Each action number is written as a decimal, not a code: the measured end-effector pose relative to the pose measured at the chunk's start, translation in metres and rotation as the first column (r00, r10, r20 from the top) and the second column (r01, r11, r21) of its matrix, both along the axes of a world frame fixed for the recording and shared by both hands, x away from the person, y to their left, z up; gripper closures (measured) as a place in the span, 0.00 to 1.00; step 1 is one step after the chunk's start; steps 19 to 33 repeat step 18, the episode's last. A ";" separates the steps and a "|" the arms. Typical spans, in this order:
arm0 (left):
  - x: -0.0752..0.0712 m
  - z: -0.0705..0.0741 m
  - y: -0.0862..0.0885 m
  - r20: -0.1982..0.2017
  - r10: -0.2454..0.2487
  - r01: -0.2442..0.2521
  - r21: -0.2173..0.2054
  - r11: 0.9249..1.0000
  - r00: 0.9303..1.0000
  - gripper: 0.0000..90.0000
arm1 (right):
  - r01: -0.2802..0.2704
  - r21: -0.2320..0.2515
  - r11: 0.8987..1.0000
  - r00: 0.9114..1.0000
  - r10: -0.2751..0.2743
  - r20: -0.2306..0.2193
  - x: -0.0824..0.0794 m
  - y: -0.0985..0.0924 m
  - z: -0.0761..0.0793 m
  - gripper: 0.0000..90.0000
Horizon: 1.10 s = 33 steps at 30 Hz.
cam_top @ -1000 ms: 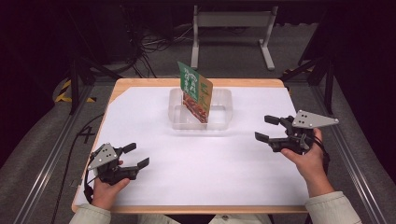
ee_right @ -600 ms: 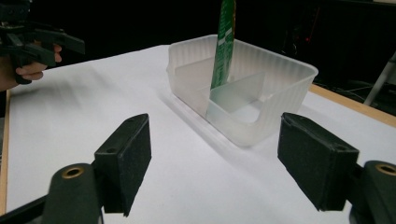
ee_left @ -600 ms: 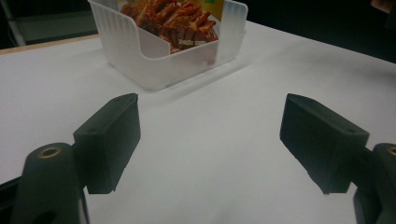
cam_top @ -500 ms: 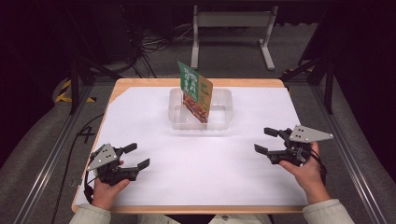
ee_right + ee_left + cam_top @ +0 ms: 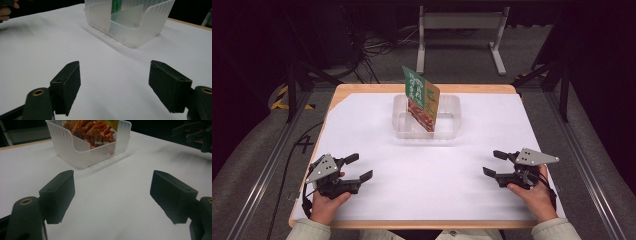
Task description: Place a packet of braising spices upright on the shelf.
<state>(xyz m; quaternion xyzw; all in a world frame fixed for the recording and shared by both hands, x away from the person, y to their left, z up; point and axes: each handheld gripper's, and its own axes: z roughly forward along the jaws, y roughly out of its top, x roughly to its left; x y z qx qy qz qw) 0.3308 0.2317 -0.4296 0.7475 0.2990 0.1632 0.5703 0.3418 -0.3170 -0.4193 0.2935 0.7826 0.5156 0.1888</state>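
A clear plastic bin stands at the back middle of the white table top. A green and orange food packet stands tilted inside it, and its printed face shows through the bin's cutout. My left gripper rests near the front left, held by a hand, open with nothing between its jaws. My right gripper sits at the front right, also open and empty. In the right gripper view the bin stands ahead of the jaws.
The wooden table edge frames the white sheet. Dark floor with cables and a metal stand lies beyond the table. In the left gripper view the other hand's gripper sits at the far top right.
My right gripper has moved back toward the front edge of the table and lower. The left gripper and the packet have stayed put.
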 end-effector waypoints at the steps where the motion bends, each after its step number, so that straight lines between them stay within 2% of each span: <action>1: 0.000 0.000 0.000 0.001 0.001 -0.001 0.000 1.000 1.000 0.23 | 0.004 0.006 1.000 1.000 -0.004 -0.001 0.000 0.000 -0.004 0.28; 11: 0.002 -0.001 0.000 -0.007 0.003 -0.003 0.004 1.000 1.000 0.23 | 0.030 0.010 1.000 1.000 -0.030 -0.010 0.001 -0.002 -0.021 0.28; 33: 0.003 -0.001 0.000 -0.010 0.007 -0.007 0.001 1.000 1.000 0.23 | 0.036 0.021 0.999 0.999 -0.036 -0.012 0.001 -0.004 -0.021 0.28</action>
